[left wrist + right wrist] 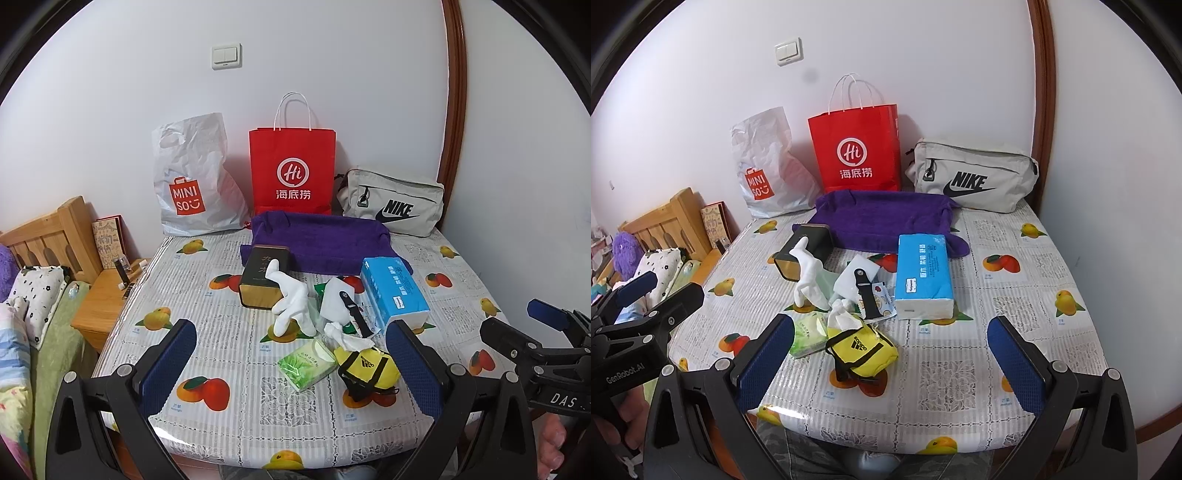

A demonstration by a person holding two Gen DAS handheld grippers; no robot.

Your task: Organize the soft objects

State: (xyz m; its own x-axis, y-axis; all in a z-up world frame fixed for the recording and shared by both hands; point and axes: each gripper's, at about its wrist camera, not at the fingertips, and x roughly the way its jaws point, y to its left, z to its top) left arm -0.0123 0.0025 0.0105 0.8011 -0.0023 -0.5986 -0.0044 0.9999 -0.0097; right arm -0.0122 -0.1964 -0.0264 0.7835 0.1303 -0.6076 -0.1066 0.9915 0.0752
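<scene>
A purple towel [321, 240] [882, 218] lies at the table's far side. In front of it are a white glove [291, 299] [810, 275], a blue tissue pack [393, 291] [923, 273], a green tissue packet [306, 363] [807, 334], crumpled white tissue [345, 338] [842, 317] and a yellow Adidas pouch [365, 369] [862, 349]. My left gripper [291, 362] hovers open above the table's near edge, with the green packet and pouch between its fingers' lines. My right gripper [894, 360] is open too, just right of the pouch. Neither holds anything.
A dark tin box [262, 280] [805, 251], a white card with a black strap [341, 301] [858, 278], a Miniso bag [192, 177], a red paper bag [293, 173] and a grey Nike bag [393, 203] share the table [229, 332]. A bed and wooden nightstand [103, 299] stand left.
</scene>
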